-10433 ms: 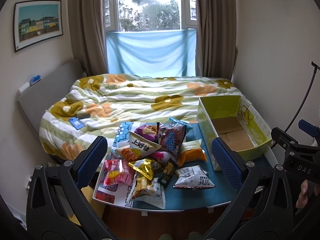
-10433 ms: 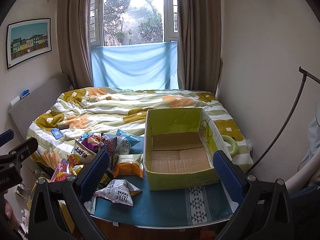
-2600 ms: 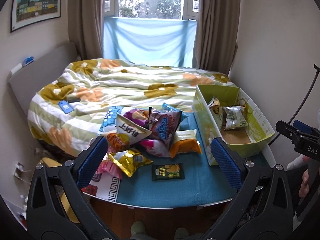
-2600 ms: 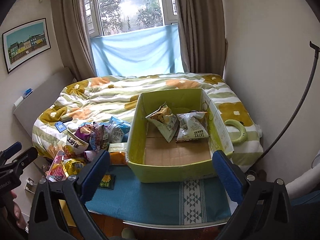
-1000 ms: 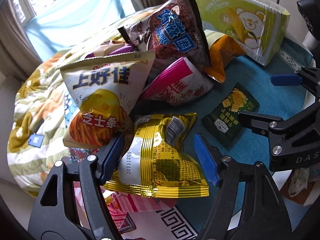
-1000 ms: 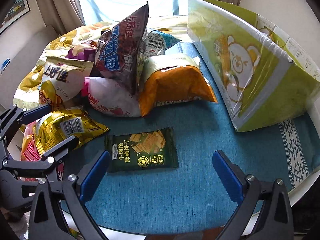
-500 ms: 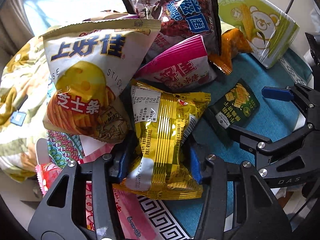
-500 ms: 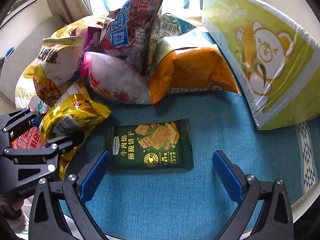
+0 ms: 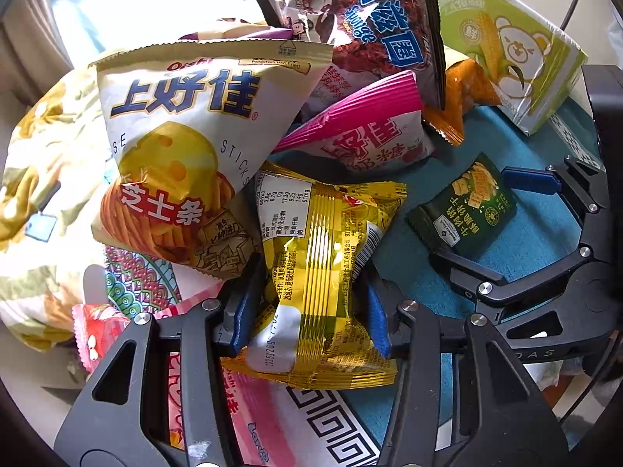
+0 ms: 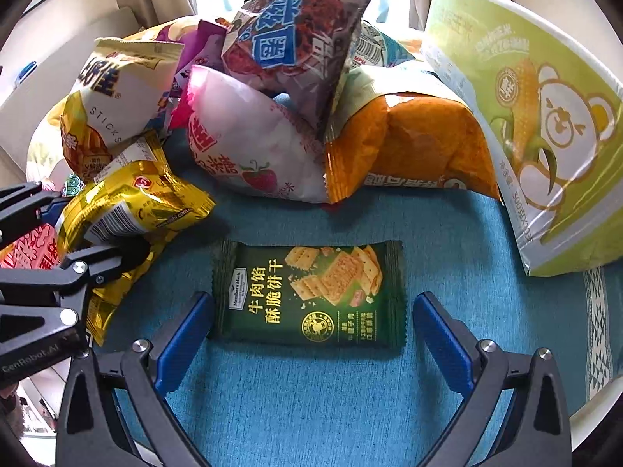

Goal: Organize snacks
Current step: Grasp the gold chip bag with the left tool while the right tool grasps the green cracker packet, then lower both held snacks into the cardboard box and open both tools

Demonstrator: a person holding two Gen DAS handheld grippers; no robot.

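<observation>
A yellow foil snack bag [image 9: 327,241] lies at the front of the snack pile, and my left gripper [image 9: 307,311] has both blue pads pressed into its sides, the jaws still closing. The same bag [image 10: 128,202] shows at the left of the right wrist view, pinched in the left gripper [image 10: 70,229]. A dark green cracker packet [image 10: 311,292] lies flat on the blue cloth. My right gripper [image 10: 313,311] stands open just above it, one finger on each side, not touching. The green cardboard box [image 10: 525,116] stands at the right.
Behind the yellow bag are piled a cheese sticks bag [image 9: 175,148], a pink strawberry bag [image 9: 366,136], a brown sponge-cake bag [image 9: 381,39] and an orange bag [image 10: 409,144]. Pink packets [image 9: 249,408] lie under my left gripper. The blue-clothed table [image 10: 311,408] ends near the front; a quilted bed [image 9: 39,155] lies to the left.
My left jaws have closed from wide onto the yellow bag, creasing it. My right gripper has sunk toward the green packet, which now fills the space between its fingers.
</observation>
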